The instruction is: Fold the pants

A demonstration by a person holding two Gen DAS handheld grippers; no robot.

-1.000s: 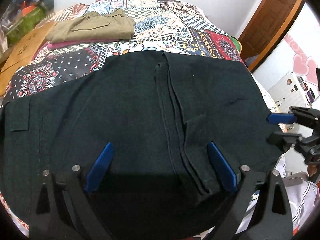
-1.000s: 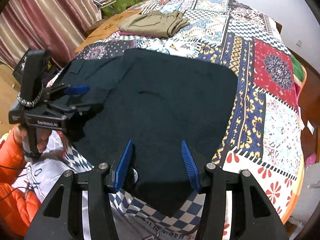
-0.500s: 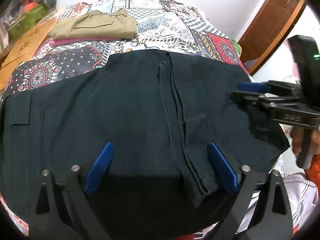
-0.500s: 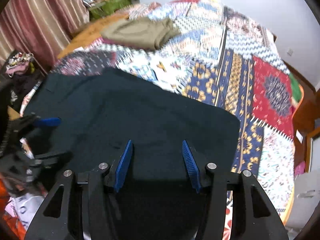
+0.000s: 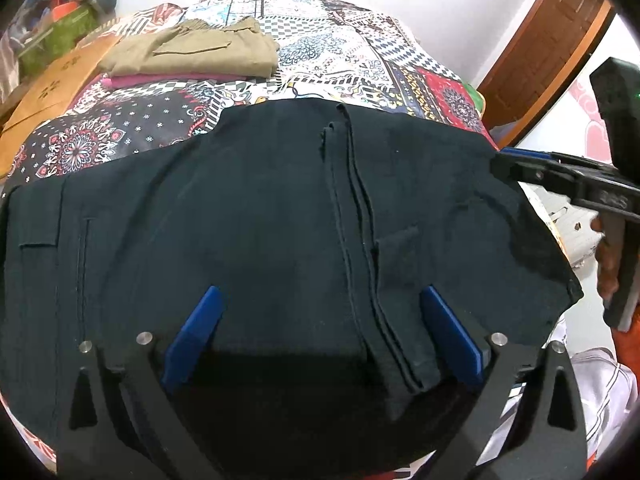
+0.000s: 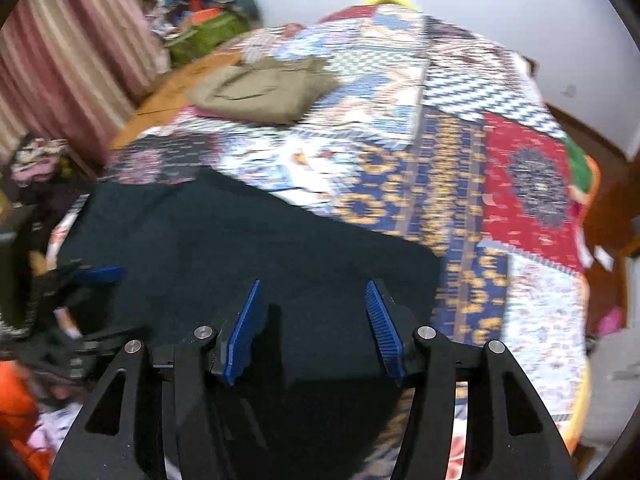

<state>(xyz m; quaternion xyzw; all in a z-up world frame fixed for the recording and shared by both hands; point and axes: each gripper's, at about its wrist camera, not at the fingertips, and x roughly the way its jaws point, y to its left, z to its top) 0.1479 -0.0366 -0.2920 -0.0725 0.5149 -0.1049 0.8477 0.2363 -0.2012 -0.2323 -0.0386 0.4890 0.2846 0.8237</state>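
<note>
Dark pants [image 5: 260, 216] lie flat across a patchwork quilt [image 5: 360, 56], with a folded ridge of fabric running down the middle. My left gripper [image 5: 320, 320] is open above the near edge of the pants, holding nothing. My right gripper [image 6: 312, 312] is open above the right part of the pants [image 6: 248, 256] and holds nothing. It shows in the left wrist view [image 5: 520, 160] at the pants' far right corner. The left gripper shows in the right wrist view [image 6: 96, 280] at the left edge. The right wrist view is blurred.
Folded olive pants [image 5: 200, 52] sit on a magenta garment at the far left of the bed. A cardboard sheet [image 5: 52, 88] lies beside them. A wooden door [image 5: 540, 48] stands at the right, striped curtains [image 6: 64, 64] at the left.
My right gripper has swung up and forward over the right part of the pants, away from the near corner. My left gripper has stayed over the near edge.
</note>
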